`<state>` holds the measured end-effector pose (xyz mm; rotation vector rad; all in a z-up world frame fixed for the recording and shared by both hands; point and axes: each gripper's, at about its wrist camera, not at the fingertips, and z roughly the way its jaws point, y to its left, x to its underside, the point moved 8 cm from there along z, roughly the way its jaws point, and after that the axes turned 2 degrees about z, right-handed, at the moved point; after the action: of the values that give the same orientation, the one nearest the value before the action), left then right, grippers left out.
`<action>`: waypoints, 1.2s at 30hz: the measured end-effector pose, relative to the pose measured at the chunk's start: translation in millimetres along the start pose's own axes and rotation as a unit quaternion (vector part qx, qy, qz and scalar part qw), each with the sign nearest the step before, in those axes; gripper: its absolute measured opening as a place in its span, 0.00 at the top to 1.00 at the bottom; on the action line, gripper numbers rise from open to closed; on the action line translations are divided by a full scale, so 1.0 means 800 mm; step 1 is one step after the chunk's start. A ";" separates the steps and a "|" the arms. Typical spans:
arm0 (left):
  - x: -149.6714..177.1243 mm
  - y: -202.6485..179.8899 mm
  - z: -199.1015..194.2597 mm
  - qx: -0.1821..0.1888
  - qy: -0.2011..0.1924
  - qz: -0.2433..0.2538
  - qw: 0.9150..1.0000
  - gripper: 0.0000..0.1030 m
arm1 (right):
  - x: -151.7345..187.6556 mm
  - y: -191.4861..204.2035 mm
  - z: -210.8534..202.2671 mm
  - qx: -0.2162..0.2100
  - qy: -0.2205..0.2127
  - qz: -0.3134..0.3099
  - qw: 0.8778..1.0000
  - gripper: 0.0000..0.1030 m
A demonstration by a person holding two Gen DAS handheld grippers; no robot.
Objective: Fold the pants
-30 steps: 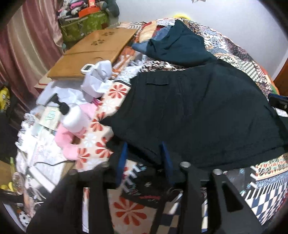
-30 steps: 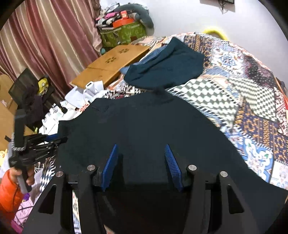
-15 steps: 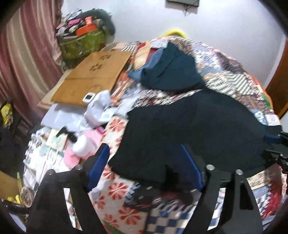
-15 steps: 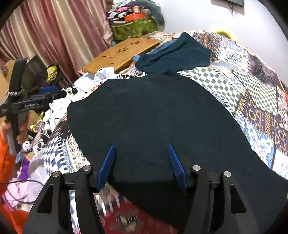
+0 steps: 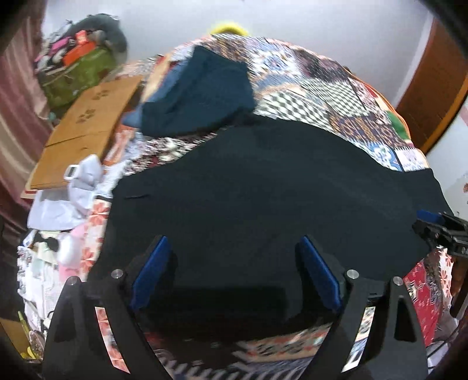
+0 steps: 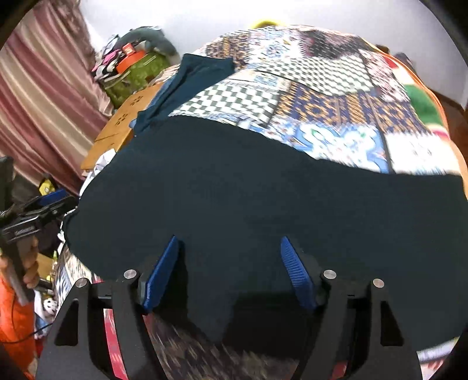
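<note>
Both views are evenly, softly lit, probably from overhead, though no lamp shows; the white wall (image 5: 292, 26) is bright without glare; the dark pants (image 5: 263, 198) swallow detail and read nearly black; motion blur smears the quilt (image 6: 321, 96) and the near edges; fisheye bending curves everything, with black vignetting in the corners; faint shadow pools beneath the fingers (image 6: 163, 271).

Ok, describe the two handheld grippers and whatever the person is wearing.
Both match: the left gripper and right gripper have black angular frames with triangular cutouts and silver round bolt heads. Their fingers carry ribbed blue pads. In the right wrist view the left one has a grey handle and small white lettering, too blurred to read. An orange sleeve shows below the hand.
</note>
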<state>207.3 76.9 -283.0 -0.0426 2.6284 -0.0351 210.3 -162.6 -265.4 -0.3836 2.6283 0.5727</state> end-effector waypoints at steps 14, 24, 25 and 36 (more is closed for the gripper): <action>-0.026 -0.125 0.035 0.046 0.019 0.079 0.996 0.00 | 0.091 -0.130 -0.120 0.064 -0.094 0.191 0.975 0.33; -0.030 -0.157 0.039 0.043 0.020 0.098 0.994 0.00 | 0.085 -0.170 -0.124 0.033 -0.139 0.265 0.954 0.33; -0.031 -0.159 0.042 0.046 0.024 0.095 0.994 0.00 | 0.081 -0.171 -0.124 0.035 -0.144 0.264 0.953 0.33; -0.042 -0.193 0.049 0.040 0.020 0.115 0.992 0.00 | 0.044 -0.195 -0.125 0.074 -0.164 0.237 0.955 0.84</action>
<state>259.8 -76.8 -295.6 0.2910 2.6522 -0.0613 199.6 -350.3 -250.3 0.3728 2.4111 0.5232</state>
